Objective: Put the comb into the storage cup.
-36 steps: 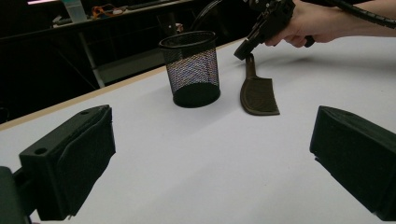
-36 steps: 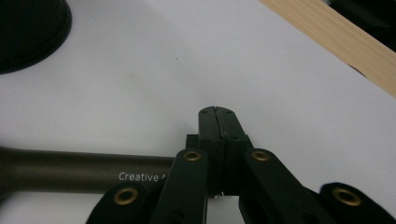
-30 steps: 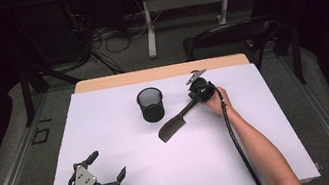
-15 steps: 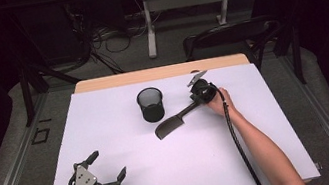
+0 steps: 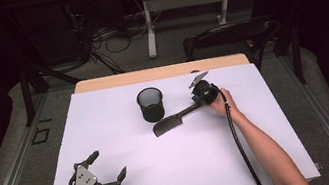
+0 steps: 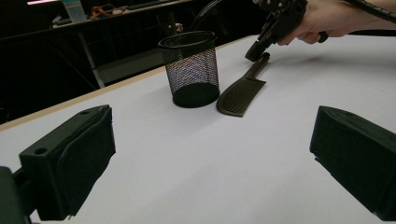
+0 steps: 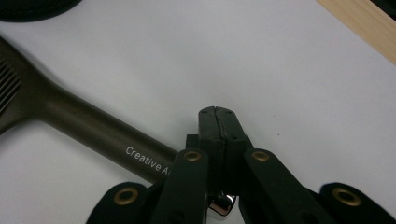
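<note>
Two tongs work over the white surface (image 5: 264, 157) in the high view: the right tongs (image 5: 198, 101), forearm stretched toward the far edge, meet the brush (image 5: 172, 121) handle beside the mesh cup (image 5: 150, 104); the brush has slid slightly since before. Left gripper view: the left tongs (image 6: 210, 154) gape empty near the front-left corner. Right gripper view: the jaws press together, the handle lying beside them.

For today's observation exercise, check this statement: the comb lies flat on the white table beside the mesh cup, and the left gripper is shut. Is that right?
Not quite. The left gripper is open: the left gripper view shows its two jaws standing wide apart over bare table. The rest holds: the comb does lie flat on the white table beside the mesh cup.
</note>
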Motion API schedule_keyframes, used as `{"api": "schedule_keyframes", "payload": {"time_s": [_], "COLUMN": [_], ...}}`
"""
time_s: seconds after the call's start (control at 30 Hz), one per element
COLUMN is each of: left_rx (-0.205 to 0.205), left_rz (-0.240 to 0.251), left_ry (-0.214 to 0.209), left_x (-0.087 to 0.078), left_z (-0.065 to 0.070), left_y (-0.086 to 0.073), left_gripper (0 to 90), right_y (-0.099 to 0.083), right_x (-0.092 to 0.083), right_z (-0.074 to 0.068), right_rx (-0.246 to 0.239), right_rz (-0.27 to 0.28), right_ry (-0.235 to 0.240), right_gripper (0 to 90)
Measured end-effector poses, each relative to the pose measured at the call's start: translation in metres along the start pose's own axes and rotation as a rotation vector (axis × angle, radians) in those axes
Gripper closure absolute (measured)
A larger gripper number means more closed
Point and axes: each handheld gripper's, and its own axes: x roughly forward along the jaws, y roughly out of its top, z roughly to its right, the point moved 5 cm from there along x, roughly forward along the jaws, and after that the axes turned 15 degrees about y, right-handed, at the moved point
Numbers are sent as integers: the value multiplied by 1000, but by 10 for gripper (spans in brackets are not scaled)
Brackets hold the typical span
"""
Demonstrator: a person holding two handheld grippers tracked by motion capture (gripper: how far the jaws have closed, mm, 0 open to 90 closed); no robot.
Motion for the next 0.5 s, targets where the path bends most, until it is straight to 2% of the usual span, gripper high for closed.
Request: {"api": "schedule_keyframes", "payload": {"time_s": [0.17, 0.37, 0.5], "left_rx": [2, -2, 1], "left_rz": [0, 0, 0], "left_ry": [-1, 0, 0], "left_x": [0, 0, 0], "left_z": [0, 0, 0], "left_y": [0, 0, 0], "left_gripper": [1, 1, 1], "right_y": [-1, 0, 2], "right_x": [-1, -3, -10], "right_z": [0, 1, -1], "right_rx": [-4, -5, -14], "right_rz": [-10, 11, 36], "right_ry": [2, -1, 16], "right_gripper": [900, 900, 749]}}
